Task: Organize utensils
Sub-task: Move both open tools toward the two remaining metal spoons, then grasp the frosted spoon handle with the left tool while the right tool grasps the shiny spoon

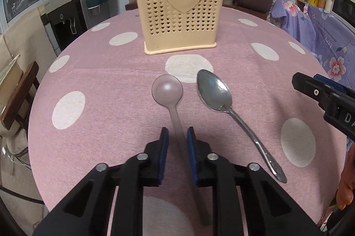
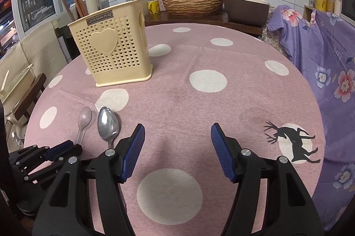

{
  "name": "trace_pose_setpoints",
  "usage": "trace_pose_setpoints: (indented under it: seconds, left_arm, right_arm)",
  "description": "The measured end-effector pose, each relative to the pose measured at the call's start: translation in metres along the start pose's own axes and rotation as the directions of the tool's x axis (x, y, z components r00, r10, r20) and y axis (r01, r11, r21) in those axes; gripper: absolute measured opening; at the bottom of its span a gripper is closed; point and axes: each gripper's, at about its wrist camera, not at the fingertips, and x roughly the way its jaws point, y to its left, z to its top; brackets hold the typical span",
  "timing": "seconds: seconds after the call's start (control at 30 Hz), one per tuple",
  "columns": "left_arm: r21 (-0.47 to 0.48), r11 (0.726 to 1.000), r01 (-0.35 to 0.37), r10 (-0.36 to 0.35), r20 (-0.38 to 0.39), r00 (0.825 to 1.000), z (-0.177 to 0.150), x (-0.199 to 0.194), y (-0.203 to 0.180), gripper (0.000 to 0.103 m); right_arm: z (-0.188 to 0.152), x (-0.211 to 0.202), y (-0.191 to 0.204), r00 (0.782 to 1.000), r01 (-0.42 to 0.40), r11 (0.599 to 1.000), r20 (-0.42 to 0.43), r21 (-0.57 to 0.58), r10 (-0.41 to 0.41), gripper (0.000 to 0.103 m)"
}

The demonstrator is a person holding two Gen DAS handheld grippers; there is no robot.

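Straddling the handle of a clear plastic spoon [image 1: 168,89], the left gripper [image 1: 177,136] has its blue pads either side, a narrow gap showing, not clamped. Right of it lies a metal spoon [image 1: 214,90]; farther off stands the yellow holder [image 1: 179,7] on the pink tablecloth [image 1: 99,85].

From the right wrist, the right gripper [image 2: 177,133] gapes wide over bare cloth, both spoons near left.

Left claw [image 1: 177,133] narrowly parted; right claw [image 2: 177,130] wide.
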Motion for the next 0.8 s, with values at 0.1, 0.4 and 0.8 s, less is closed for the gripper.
trace_pose_setpoints:
  seconds: [0.1, 0.4, 0.8]
  left_arm:
    - [-0.024, 1.000, -0.010, 0.010, -0.002, 1.000, -0.001, -0.001, 0.014, 0.014]
    - [-0.077, 0.997, 0.009, -0.010, -0.010, 1.000, -0.006, -0.006, 0.042, 0.014]
    - [-0.134, 0.990, 0.034, -0.034, 0.001, 0.999, -0.005, -0.010, 0.060, 0.031]
  right_arm:
    - [0.000, 0.003, 0.008, 0.999, -0.034, 0.999, -0.016, -0.015, 0.033, 0.062]
    - [-0.005, 0.024, 0.053, 0.977, -0.187, 0.970, -0.133, -0.154, 0.167, 0.062]
    - [-0.008, 0.054, 0.090, 0.969, -0.188, 0.939, -0.212, -0.288, 0.129, 0.064]
